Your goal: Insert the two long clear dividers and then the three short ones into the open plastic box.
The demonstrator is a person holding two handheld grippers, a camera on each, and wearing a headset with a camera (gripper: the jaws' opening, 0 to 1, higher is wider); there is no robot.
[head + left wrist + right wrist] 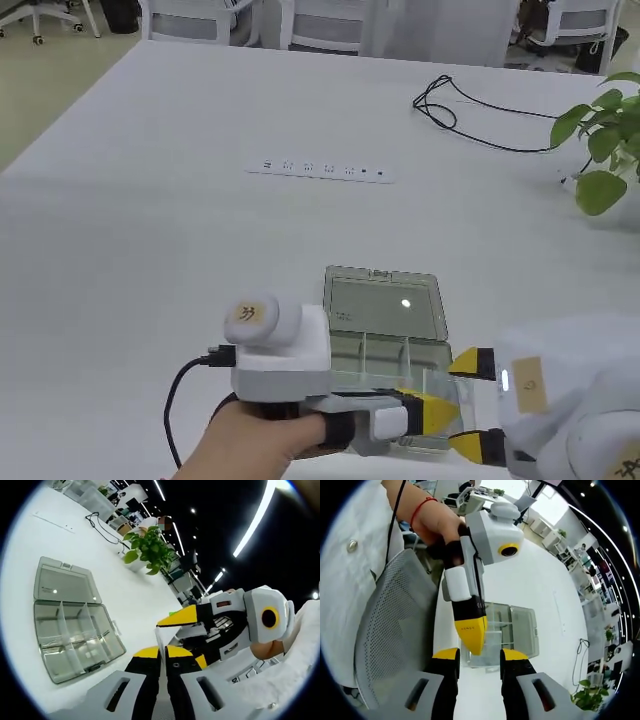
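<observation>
Your headset camera looks forward and down from the near edge of the table [150, 200]. It sits close above the open plastic box [385, 305], with the left gripper [425, 412] and the right gripper [478, 405] at the bottom of its picture. The left gripper view faces toward your right, rolled and slanting down on the box from nearby, with the right gripper close in front. The right gripper view faces back toward your left and your body, very near the left gripper and the clear divider [481, 642] it pinches. All three views share the box. The head view and both gripper views also catch the plant [603, 140].
</observation>
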